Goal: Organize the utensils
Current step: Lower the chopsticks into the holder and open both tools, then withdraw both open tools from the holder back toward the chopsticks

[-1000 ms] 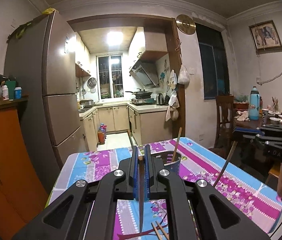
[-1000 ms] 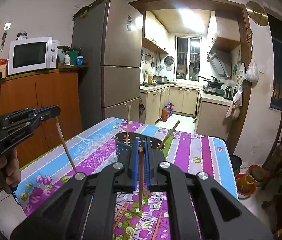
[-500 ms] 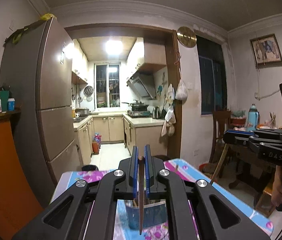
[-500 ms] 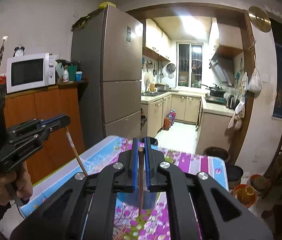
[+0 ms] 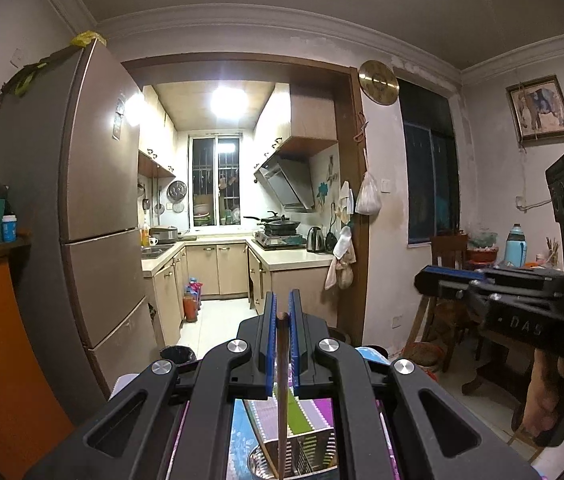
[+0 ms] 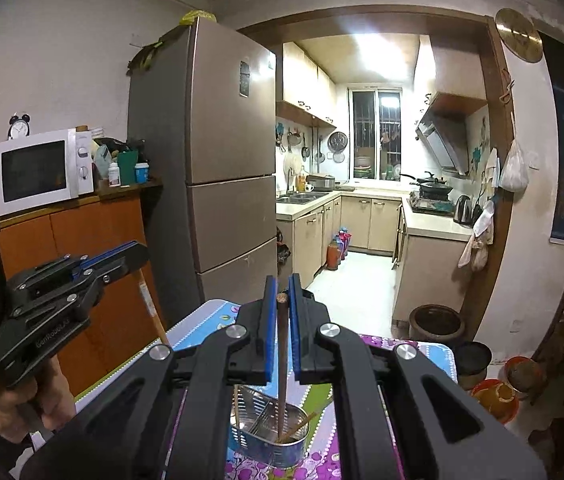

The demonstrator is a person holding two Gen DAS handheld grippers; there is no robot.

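My left gripper point(image 5: 282, 312) is shut on a brown wooden chopstick point(image 5: 282, 392) that hangs down into the metal utensil holder point(image 5: 302, 456) just below it. My right gripper point(image 6: 282, 296) is shut on another chopstick point(image 6: 282, 368), whose lower end is inside the same metal utensil holder point(image 6: 269, 436); other chopsticks lean in the holder. Each gripper shows in the other's view: the right one point(image 5: 430, 280) at the right, the left one point(image 6: 137, 252) at the left, with a chopstick below it.
The holder stands on a table with a floral purple and blue cloth point(image 6: 322, 456). Beyond it are a tall fridge point(image 6: 225, 168), an orange cabinet with a microwave point(image 6: 41, 172), the kitchen doorway and a dark pot on the floor point(image 6: 436, 324).
Both grippers have risen and moved over the holder, each still holding its chopstick. The chopstick tips now hang inside the holder; the table has dropped low in both views.
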